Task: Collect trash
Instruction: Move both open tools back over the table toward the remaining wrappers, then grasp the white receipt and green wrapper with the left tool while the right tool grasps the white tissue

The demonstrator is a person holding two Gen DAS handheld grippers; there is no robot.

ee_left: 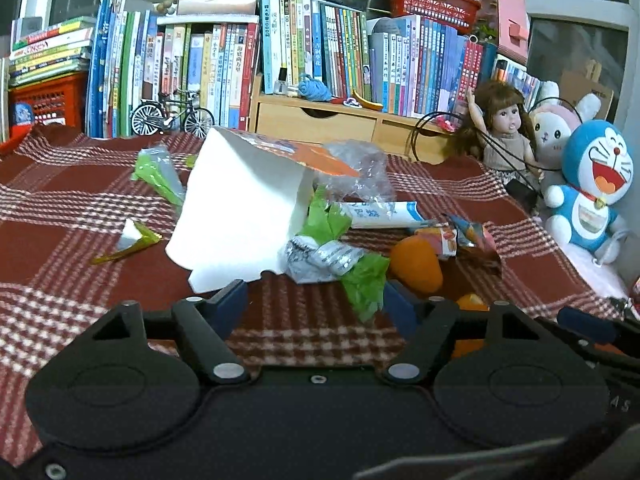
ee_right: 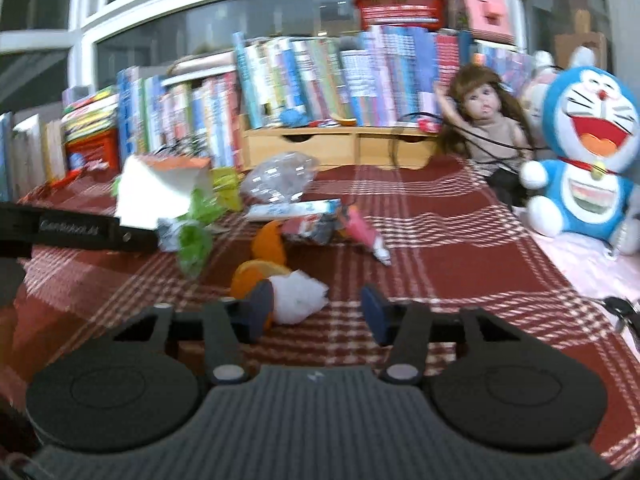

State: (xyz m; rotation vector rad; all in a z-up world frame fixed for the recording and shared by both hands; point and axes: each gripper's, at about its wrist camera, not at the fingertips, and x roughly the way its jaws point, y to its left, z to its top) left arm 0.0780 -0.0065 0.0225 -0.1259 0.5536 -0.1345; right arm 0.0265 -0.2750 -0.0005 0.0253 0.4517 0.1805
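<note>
A: What do I have under the left tool (ee_left: 314, 300)?

B: From my seat its jaws stand apart at the lower centre of the left wrist view; a green and silver wrapper (ee_left: 344, 268) lies between the tips; I cannot tell whether either pad presses on it. A white paper carton (ee_left: 240, 208) lies tipped on its side just beyond, touching that wrapper; a clear plastic bag (ee_left: 356, 168) sits behind it, centre of frame.

A: And the right tool (ee_right: 316, 308)?

B: Its jaws stand apart too, low in the right wrist view, which is blurred; a crumpled white tissue (ee_right: 298, 296) lies between them, against the left finger (ee_right: 260, 308) and clear of the right one. Orange peel (ee_right: 256, 272) lies just beside that tissue, to the left.

A: Where is the rest of the trash?

B: All on the red checked cloth (ee_left: 60, 216) over the counter; a flattened tube (ee_left: 384, 214) right of the carton; a gold wrapper scrap (ee_left: 128, 240) at middle left, well apart from the pile; another green wrapper (ee_left: 158, 172) behind the carton's left side; a pink wrapper (ee_right: 364, 232) in the middle of the right wrist view.

A: Anything behind?

B: A row of books (ee_left: 200, 64) across the top; a doll (ee_left: 504, 132) and a blue plush toy (ee_left: 592, 188) at the right edge.
</note>
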